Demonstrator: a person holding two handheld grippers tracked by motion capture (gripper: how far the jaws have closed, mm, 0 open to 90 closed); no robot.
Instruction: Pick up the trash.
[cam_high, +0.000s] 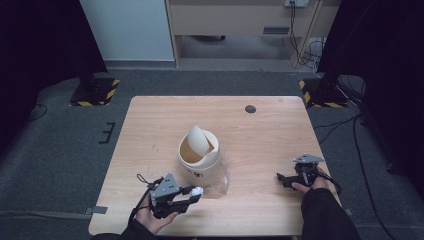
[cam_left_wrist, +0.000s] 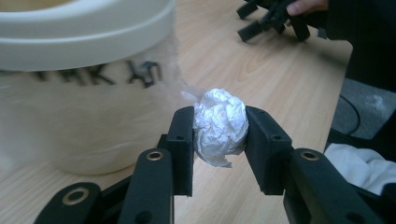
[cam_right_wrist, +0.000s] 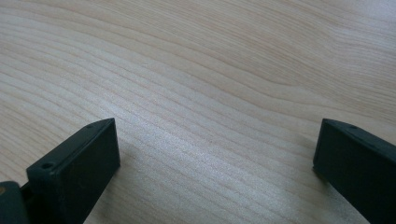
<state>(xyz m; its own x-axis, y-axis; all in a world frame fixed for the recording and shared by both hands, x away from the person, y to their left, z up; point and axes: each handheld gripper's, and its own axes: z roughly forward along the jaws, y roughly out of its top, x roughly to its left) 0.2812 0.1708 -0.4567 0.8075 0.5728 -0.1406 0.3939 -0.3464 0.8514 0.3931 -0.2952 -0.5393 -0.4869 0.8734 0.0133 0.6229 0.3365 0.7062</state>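
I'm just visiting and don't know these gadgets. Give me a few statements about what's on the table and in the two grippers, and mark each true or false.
1. The left gripper holds a crumpled white paper ball between its jaws. True.
2. The right gripper is clamped on a pen. False: its jaws stand wide apart with nothing between them, over the bare table.
3. The cream bin stands near the middle of the table. True.
4. The bin's swing lid lies flat and closed. False: it is tipped up, leaving the opening exposed.
5. The paper ball is already inside the bin. False: it is outside, beside the bin's wall.
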